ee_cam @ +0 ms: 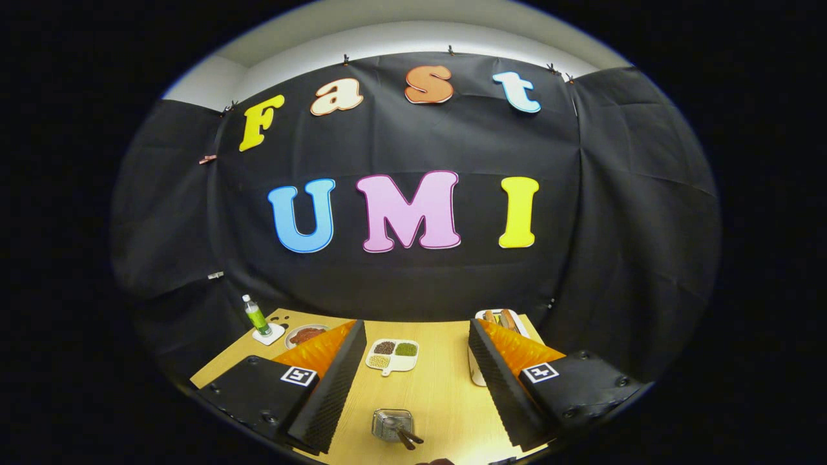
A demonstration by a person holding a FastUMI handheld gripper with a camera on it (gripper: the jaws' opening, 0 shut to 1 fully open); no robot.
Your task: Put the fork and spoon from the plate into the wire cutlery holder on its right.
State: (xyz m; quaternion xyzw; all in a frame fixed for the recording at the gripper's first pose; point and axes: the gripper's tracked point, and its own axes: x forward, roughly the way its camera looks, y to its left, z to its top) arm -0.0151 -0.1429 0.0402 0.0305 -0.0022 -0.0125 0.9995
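The worktop [446, 394] is a light wooden surface set against the booth's black cloth wall. The tongs [417, 342] are held above it with the two fingers spread wide apart and gripping nothing.

Between the fingers, toward the far edge of the worktop, lies a white divided dish [392, 355] with three compartments of dark, green and pale grains. At the far right corner a white tray [510, 320] carries elongated orange-brown items; the right finger hides part of it. A white plate [476, 376] shows as a thin rim just inside the right finger; its contents cannot be told. At the far left, a round plate [305, 334] with reddish-brown food sits partly behind the left finger.

The wire cutlery holder [391, 424] stands close to the near edge, between the fingers. Two dark cutlery handles [408, 439] lean out of it toward the near edge; fork and spoon cannot be told apart.

A small green bottle [256, 316] stands upright on a white coaster [268, 334] at the far left corner.
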